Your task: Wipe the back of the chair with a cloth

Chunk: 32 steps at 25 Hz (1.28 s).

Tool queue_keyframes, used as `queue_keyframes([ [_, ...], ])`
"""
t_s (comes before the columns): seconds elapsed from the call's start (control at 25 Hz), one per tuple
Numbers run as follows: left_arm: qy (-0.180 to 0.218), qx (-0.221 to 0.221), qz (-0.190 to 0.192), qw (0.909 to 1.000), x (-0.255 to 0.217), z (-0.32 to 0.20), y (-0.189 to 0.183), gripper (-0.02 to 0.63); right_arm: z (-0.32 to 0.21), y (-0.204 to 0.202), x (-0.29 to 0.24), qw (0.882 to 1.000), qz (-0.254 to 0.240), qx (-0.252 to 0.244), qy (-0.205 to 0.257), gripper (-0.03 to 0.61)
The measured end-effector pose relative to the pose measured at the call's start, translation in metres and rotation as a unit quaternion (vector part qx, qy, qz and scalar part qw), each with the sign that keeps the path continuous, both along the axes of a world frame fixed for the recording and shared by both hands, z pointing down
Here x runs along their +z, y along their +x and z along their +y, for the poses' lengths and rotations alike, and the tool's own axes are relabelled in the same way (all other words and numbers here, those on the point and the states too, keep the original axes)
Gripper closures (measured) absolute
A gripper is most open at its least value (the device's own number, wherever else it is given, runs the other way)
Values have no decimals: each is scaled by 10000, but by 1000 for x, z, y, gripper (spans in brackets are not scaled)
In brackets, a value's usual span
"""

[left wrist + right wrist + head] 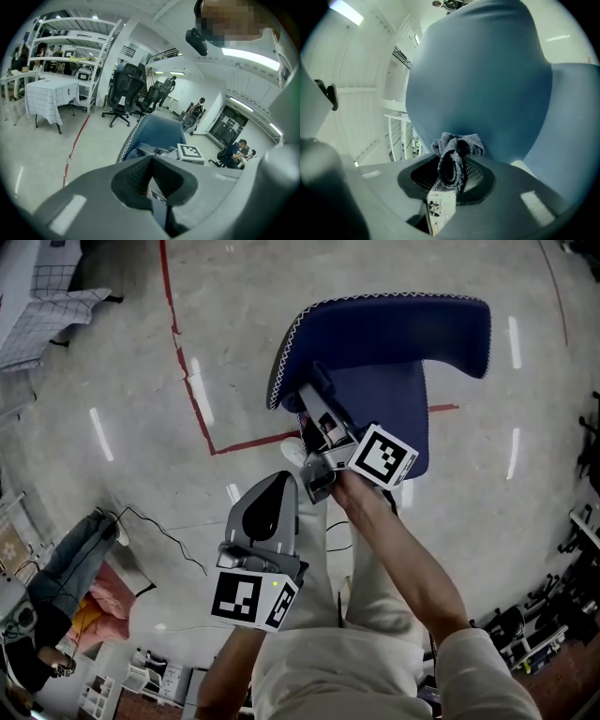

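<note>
Blue chair back (487, 70) behind gripped cloth (457, 152)

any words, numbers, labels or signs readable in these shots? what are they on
No text can be read in any view.
Left marker cube: black-and-white square pattern, no letters.
Right marker cube: the same kind of pattern only.
Small label below the jaws of the right gripper: print too small to read.
Dark-marked label below the jaws of the left gripper: blurred.
Cloth in the right jaws: no tag showing.
</note>
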State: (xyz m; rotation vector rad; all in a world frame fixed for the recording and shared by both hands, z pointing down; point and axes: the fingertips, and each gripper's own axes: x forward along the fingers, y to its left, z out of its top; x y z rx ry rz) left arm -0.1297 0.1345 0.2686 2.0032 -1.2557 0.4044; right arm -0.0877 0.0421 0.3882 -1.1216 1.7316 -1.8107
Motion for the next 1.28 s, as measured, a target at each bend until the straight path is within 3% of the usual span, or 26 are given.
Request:
queue_keyframes([
  [0.28,-11,45,9,10000,1,-4,4,614,-19,9,-35,9995,-64,105,304,469],
  [0.56,42,10,13,10000,-5,-12,2,614,-47,24,-75,9960,-460,510,565,469],
  [0.72,20,-28,11,10000,-3,-11,-1,614,-60,29,-107,9904,-757,680,938,469],
  [0.92,-16,-53,52,10000,3,-9,-1,614,-59,33,-128,9829,-969,521,1478,472],
  [1.12,-27,-91,83,9999,0,-10,11,614,-30,49,-110,9869,-727,153,1430,472],
  [1.28,-72,-82,75,9999,4,-10,13,613,-6,60,-77,9920,-591,47,1115,471],
])
